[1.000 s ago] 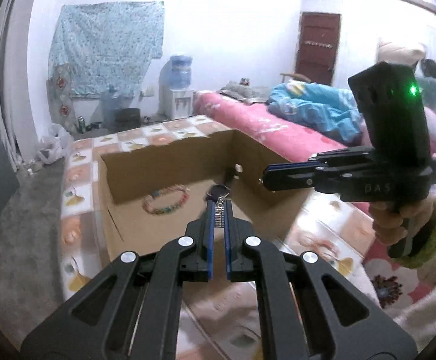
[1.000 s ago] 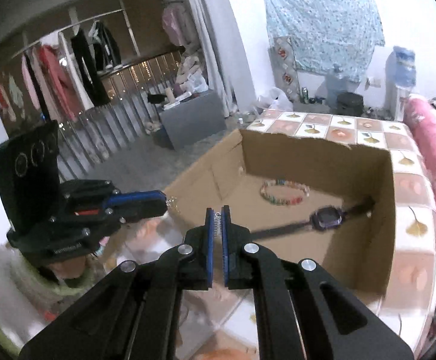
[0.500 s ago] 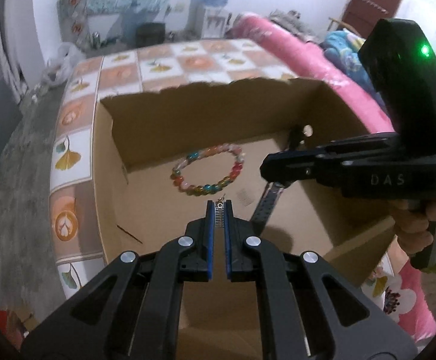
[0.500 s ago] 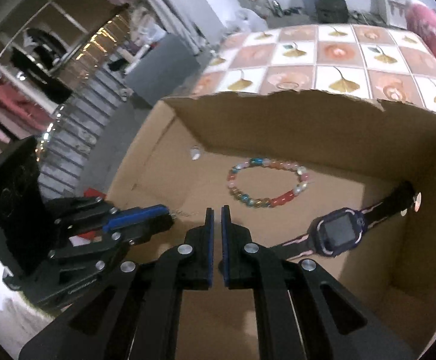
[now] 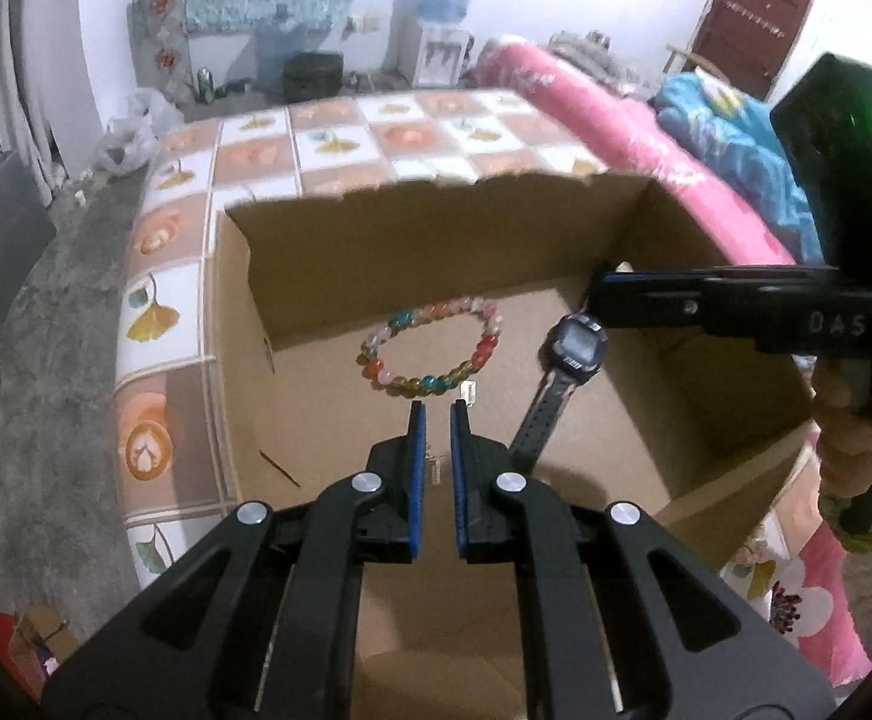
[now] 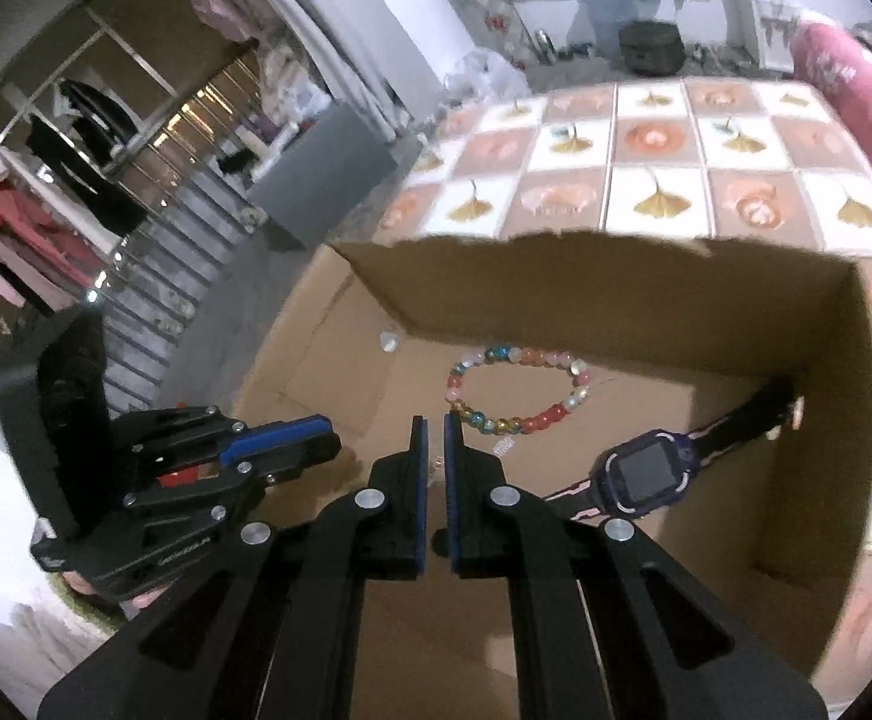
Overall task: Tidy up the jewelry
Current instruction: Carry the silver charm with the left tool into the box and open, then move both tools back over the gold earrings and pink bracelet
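The bracelet (image 5: 432, 351) of mixed colour beads lies flat on the floor of the box (image 5: 436, 252), near the far wall. A small white tag (image 5: 467, 389) sits at its 5 o'clock edge. The watch (image 5: 577, 348) lies just beside the bracelet at 3 o'clock, face up. Its strap runs toward 7 o'clock in the left view and up into the far right corner in the right view.

The left hand-held gripper (image 5: 436, 411) hangs over the box floor at the bracelet's 6 o'clock, fingers at a narrow gap with nothing pinched at the tips. A small silvery piece (image 5: 432, 471) shows low in that gap. I cannot tell whether it rests on the cardboard or hangs there.

The right hand-held gripper (image 6: 434, 423) is also narrow, with nothing between its tips. It reaches in over the right wall, and in the left view it covers the watch's far strap at 2 o'clock. The box stands on a bench (image 5: 255, 144) covered in a leaf-patterned cloth, with a pink bed (image 5: 616, 120) beyond at 1 o'clock.

0.5 s ago the left fingers clamped a short chain at their tips. Now the tips are bare and the gap is slightly wider. The watch face, then hidden behind the right hand-held gripper in the left view, is now in plain sight. The bracelet and watch have not moved.
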{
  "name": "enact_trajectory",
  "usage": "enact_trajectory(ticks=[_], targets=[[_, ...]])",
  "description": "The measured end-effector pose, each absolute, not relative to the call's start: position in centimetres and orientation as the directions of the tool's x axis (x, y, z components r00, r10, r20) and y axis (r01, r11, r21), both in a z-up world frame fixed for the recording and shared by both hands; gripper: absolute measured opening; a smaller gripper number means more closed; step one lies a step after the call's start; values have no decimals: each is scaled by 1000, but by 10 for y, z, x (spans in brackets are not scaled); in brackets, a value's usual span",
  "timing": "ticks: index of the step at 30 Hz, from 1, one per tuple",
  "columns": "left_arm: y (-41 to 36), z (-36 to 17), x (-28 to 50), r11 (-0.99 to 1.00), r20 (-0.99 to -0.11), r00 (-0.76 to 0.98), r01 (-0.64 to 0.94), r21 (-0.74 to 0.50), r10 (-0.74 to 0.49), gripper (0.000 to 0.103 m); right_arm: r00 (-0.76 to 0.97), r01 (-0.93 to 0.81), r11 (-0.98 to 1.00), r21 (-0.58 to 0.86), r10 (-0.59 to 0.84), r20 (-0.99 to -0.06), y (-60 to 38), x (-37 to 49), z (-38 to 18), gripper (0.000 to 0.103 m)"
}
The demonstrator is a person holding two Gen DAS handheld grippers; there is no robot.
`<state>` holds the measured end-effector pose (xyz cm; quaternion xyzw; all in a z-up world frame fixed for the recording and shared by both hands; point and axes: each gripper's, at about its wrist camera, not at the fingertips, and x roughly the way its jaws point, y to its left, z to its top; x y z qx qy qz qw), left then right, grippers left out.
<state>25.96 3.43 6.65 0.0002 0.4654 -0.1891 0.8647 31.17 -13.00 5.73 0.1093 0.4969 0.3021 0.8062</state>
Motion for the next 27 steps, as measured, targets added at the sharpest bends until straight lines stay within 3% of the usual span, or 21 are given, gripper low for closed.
enact_trajectory(ticks=[2, 5, 11, 15, 22, 27], targets=[[36, 81, 241, 920, -765, 539, 349, -178, -352, 12, 360, -397, 782, 480, 614, -702, -141, 296, 73, 26], [41, 102, 202, 896, -686, 599, 403, -188, -413, 25, 433, -431, 784, 447, 614, -660, -158, 261, 96, 40], [37, 112, 107, 824, -576, 617, 530, -200, -537, 39, 509, -472, 760, 447, 649, -566, -208, 167, 110, 40], [20, 92, 72, 780, -560, 571, 572, -253, -600, 41, 562, -435, 798, 417, 603, -566, -236, 115, 93, 40], [-47, 20, 61, 761, -653, 469, 591, -268, -594, 41, 533, -283, 814, 507, 574, -622, -258, 70, 24, 38], [-88, -7, 64, 771, -720, 457, 614, -169, -523, 40, 480, -217, 841, 496, 535, -695, -251, 63, -19, 31]])
